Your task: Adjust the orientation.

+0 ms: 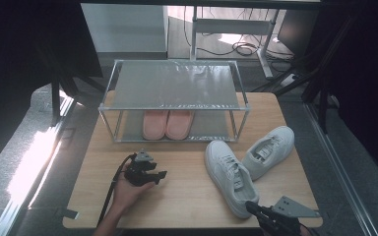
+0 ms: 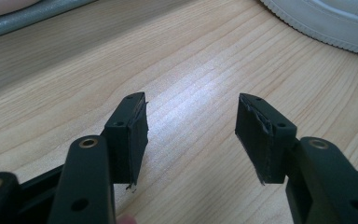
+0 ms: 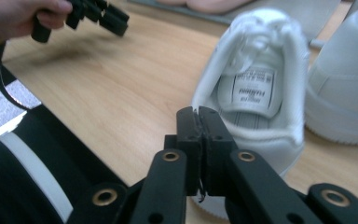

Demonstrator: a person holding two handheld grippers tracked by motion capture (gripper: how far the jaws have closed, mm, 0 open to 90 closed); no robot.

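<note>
White sneaker (image 3: 256, 88), tongue label print blurred, unreadable, before right gripper (image 3: 198, 116)

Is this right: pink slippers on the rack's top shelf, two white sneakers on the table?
Not quite. The pink slippers sit on the rack's bottom shelf, under the bare top shelf, as the high view shows. The two white sneakers are on the table, as stated.

The pink slippers (image 1: 168, 124) sat under the rack's (image 1: 174, 84) top shelf, so their back halves were hidden. The right gripper (image 1: 254, 209) was chopped off by the bottom edge just below the near sneaker (image 1: 229, 175). That sneaker's tongue label (image 3: 255, 88) was too blurry to read.
</note>
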